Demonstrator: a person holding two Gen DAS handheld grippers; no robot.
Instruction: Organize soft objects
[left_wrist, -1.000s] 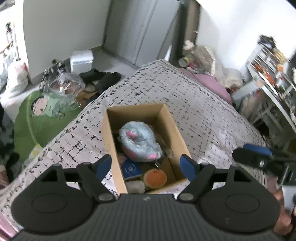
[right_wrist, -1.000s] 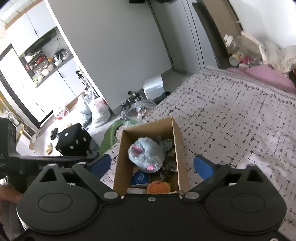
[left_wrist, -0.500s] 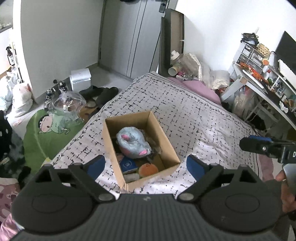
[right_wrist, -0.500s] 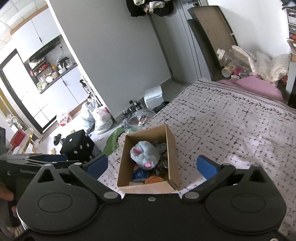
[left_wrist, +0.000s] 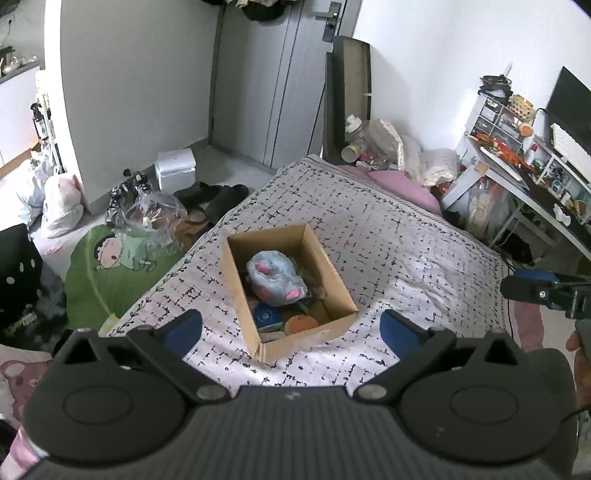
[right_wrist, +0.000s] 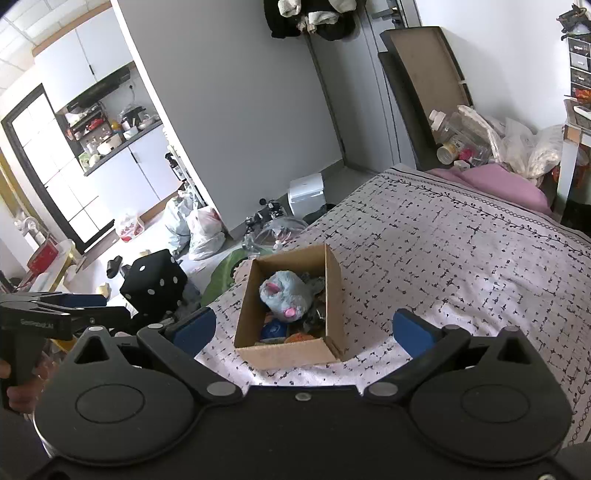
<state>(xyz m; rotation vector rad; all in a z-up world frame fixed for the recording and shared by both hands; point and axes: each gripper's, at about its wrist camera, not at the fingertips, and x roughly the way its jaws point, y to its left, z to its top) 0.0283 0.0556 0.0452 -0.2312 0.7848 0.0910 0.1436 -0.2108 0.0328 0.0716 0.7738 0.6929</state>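
Note:
An open cardboard box (left_wrist: 236, 280) sits on the bed's patterned quilt (left_wrist: 388, 240). Inside lies a blue-grey plush with pink ears (left_wrist: 275, 275), and nearer me an orange soft toy (left_wrist: 301, 324) and a blue item (left_wrist: 266, 315). My left gripper (left_wrist: 291, 326) hovers above and short of the box; its jaws are opening and nothing is between them. In the right wrist view the same box (right_wrist: 291, 354) and plush (right_wrist: 284, 295) lie ahead. My right gripper (right_wrist: 303, 326) is open and empty, also held back above the box.
A pink pillow (left_wrist: 402, 184) lies at the bed's far end. A green cartoon cushion (left_wrist: 110, 269), a black dotted cube (right_wrist: 155, 284), plastic bags (right_wrist: 203, 229) and a white box (left_wrist: 173, 170) crowd the floor left of the bed. A cluttered desk (left_wrist: 517, 170) stands at the right.
Both grippers have pulled back and risen from the box, which now looks smaller and farther off. The left jaws have spread wider. The plush stays in the box.

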